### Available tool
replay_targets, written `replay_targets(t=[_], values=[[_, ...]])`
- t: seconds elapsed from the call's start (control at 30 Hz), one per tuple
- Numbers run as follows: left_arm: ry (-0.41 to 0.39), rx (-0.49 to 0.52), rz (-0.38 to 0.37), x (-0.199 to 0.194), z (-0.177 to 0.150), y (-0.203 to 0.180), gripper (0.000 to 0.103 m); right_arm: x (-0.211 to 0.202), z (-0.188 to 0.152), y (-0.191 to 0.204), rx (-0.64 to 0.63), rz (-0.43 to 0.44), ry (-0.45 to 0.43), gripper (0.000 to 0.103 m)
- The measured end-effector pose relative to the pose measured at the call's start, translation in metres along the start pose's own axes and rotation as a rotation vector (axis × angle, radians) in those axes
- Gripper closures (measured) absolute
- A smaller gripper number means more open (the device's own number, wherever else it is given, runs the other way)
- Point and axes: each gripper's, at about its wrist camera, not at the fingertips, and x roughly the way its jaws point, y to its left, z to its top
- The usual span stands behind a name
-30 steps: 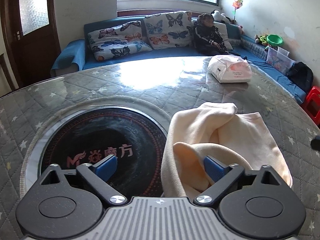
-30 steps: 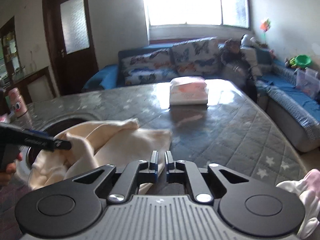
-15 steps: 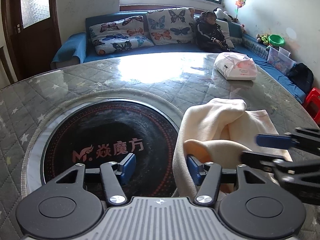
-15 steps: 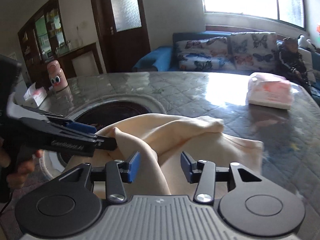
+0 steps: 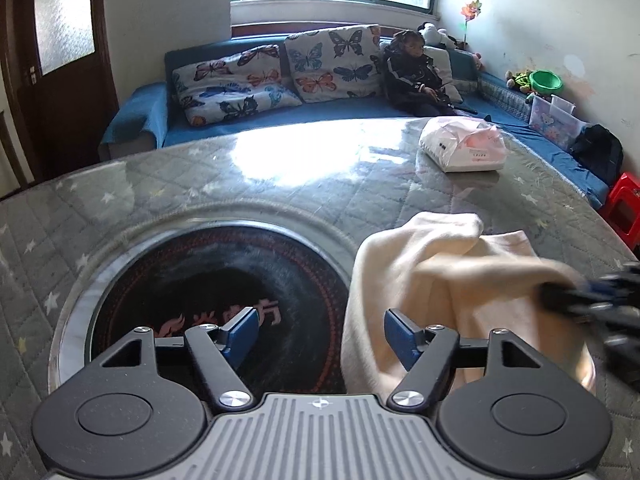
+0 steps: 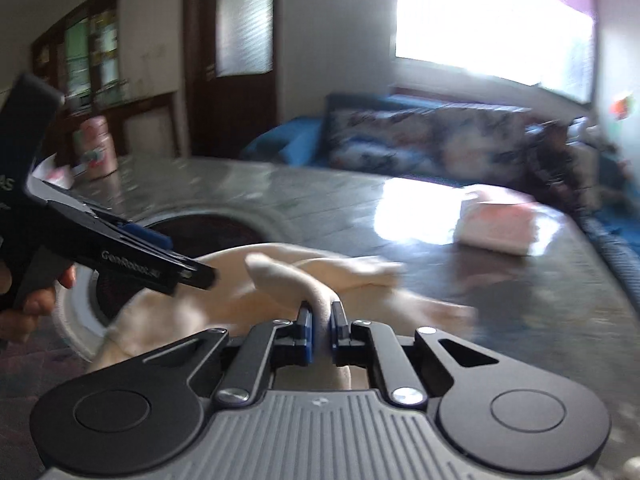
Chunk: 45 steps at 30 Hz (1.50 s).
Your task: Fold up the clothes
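A cream garment (image 5: 436,272) lies crumpled on the grey quilted table (image 5: 200,184), right of the round black hotplate (image 5: 200,280). My left gripper (image 5: 320,334) is open and empty, its right finger (image 5: 400,338) at the garment's left edge. My right gripper (image 6: 321,330) is shut on a raised fold of the cream garment (image 6: 280,272). It shows blurred at the right in the left wrist view (image 5: 592,300). The left gripper shows at the left in the right wrist view (image 6: 120,256), just above the cloth.
A white plastic-wrapped pack (image 5: 464,148) lies at the table's far right. A blue sofa (image 5: 280,112) with butterfly cushions and a seated child (image 5: 412,72) lies beyond. A red stool (image 5: 624,204) stands at the right. A pink bottle (image 6: 94,148) stands at far left.
My right gripper has closed on a fold of the cream garment and is moving. My left gripper has opened wider and pulled slightly left of the cloth.
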Motion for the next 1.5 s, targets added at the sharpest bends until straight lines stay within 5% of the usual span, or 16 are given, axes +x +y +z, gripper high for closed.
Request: replay_targets(t=[0.3,0.37,0.5,0.67,0.73,0.8,0.87,1.1,1.5], values=[[0.017,0.04,-0.038,0.024,0.013,-0.016,0.026,-0.071,-0.054,-0.063,0.178,-0.324,0.049,0.095],[0.028,0.045,-0.041,0.031,0.014,-0.019,0.017,-0.076,-0.068,-0.077,0.234,-0.35,0.095,0.091],[0.053,0.066,-0.06,0.046,0.014,-0.024,0.018,-0.084,-0.078,-0.094,0.317,-0.387,0.098,0.085],[0.074,0.033,-0.092,0.056,0.01,-0.021,0.034,-0.086,-0.064,-0.088,0.292,-0.348,0.053,0.072],[0.061,0.019,-0.101,0.052,0.009,-0.018,0.053,-0.077,-0.055,-0.079,0.259,-0.311,0.049,0.069],[0.04,0.014,-0.103,0.044,0.008,-0.014,0.084,-0.069,-0.051,-0.069,0.234,-0.266,0.059,0.068],[0.018,0.01,-0.106,0.036,0.006,-0.011,0.092,-0.06,-0.05,-0.059,0.211,-0.233,0.075,0.068],[-0.054,-0.006,-0.111,0.007,0.0,0.001,0.093,-0.036,-0.054,-0.03,0.131,-0.155,0.138,0.066],[-0.115,-0.14,0.025,-0.054,-0.039,0.054,0.095,-0.04,-0.068,-0.022,0.091,-0.185,0.186,0.05]])
